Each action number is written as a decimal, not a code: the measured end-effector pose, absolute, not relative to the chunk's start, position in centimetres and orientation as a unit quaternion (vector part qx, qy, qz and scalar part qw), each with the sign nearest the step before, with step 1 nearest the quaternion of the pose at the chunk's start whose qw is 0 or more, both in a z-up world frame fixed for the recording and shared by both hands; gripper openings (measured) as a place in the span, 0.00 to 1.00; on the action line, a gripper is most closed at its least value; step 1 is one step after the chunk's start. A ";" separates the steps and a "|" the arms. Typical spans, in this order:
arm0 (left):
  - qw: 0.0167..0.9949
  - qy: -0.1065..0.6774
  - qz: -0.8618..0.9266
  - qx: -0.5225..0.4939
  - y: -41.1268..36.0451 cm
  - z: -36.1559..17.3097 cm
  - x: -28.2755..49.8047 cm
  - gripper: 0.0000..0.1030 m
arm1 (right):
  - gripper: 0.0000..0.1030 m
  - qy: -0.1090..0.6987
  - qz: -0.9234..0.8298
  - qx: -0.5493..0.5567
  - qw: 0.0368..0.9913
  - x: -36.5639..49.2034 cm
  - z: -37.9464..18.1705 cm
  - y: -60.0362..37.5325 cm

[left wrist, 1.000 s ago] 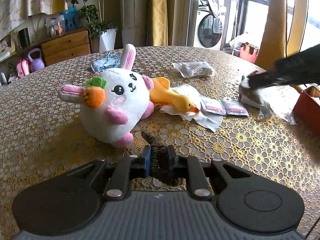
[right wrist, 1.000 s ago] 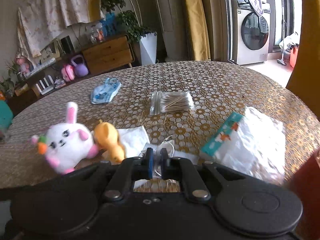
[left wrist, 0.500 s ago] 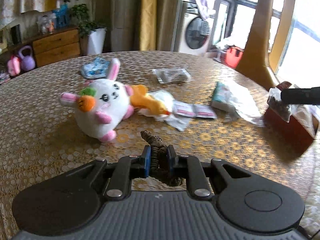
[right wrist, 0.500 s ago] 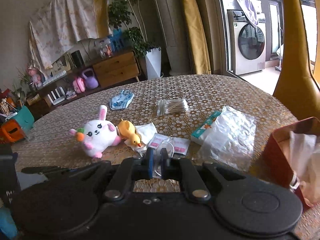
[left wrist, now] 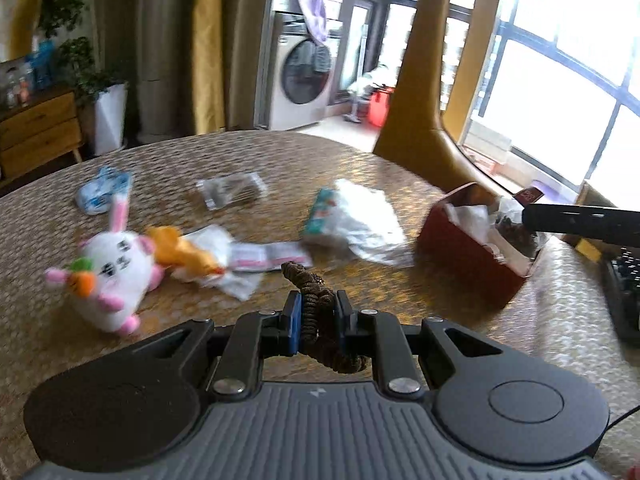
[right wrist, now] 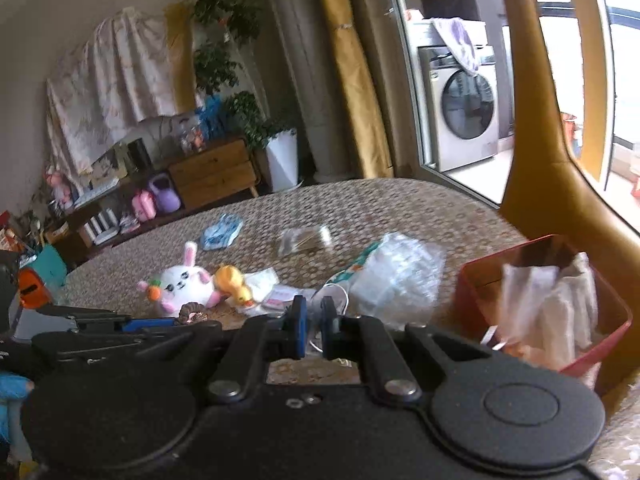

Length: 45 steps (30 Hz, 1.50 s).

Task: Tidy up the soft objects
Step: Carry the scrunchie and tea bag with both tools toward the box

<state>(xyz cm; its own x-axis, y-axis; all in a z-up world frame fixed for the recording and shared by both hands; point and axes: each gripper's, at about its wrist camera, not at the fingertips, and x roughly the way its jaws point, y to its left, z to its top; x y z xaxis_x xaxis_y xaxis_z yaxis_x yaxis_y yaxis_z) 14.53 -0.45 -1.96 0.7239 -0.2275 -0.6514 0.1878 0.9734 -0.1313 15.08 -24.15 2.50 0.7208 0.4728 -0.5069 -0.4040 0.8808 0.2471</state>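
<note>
The left gripper [left wrist: 316, 322] is pinching a brown hair tie [left wrist: 316, 312], and the right gripper [right wrist: 312, 334] is pinching a thin white loop [right wrist: 334, 300]. The red box [left wrist: 472, 256] already has some things in it. The bunny [left wrist: 116, 268] and duck [left wrist: 184, 254] are on the table [left wrist: 280, 160], not put away yet.

Bare table [left wrist: 460, 316] between the left gripper [left wrist: 316, 322] and the red box [left wrist: 468, 256]: clear lane there. Left side blocked by plush rabbit [left wrist: 116, 276], yellow duck [left wrist: 184, 252] and sachets [left wrist: 268, 256]; crumpled plastic bag [left wrist: 360, 220] sits mid-table just beside the box.
</note>
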 end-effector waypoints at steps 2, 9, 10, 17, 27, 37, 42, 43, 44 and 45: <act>0.928 0.351 -0.123 -0.020 -1.8 -1.4 15.0 0.16 | 0.07 0.285 0.227 0.065 0.929 15.1 2.6 -25.5; 0.925 0.341 -0.166 0.011 -7.1 0.3 17.0 0.16 | 0.07 0.272 0.187 0.075 0.941 15.6 2.8 -30.0; 0.925 0.340 -0.172 0.014 -8.0 0.5 17.4 0.16 | 0.07 0.272 0.182 0.077 0.942 15.7 2.7 -30.7; 0.918 0.338 -0.205 0.033 -13.7 0.9 20.2 0.16 | 0.07 0.270 0.142 0.089 0.948 17.1 1.8 -34.9; 0.895 0.376 -0.236 0.039 -20.4 -0.9 25.6 0.16 | 0.07 0.285 0.107 0.100 0.947 19.4 -1.0 -39.6; 0.878 0.408 -0.251 0.018 -25.0 -3.8 30.9 0.16 | 0.07 0.310 0.085 0.100 0.942 22.2 -3.7 -42.2; 0.869 0.418 -0.265 0.014 -26.7 -5.8 33.2 0.16 | 0.07 0.325 0.081 0.103 0.937 23.4 -5.2 -42.5; 0.866 0.423 -0.265 0.012 -27.0 -6.1 33.6 0.16 | 0.07 0.327 0.081 0.102 0.936 23.7 -5.4 -42.3; 0.863 0.429 -0.267 0.008 -27.2 -6.6 34.0 0.16 | 0.07 0.330 0.081 0.100 0.935 23.9 -5.8 -42.2; 0.862 0.432 -0.266 0.006 -27.3 -6.9 34.3 0.16 | 0.07 0.333 0.082 0.099 0.934 24.1 -6.0 -42.2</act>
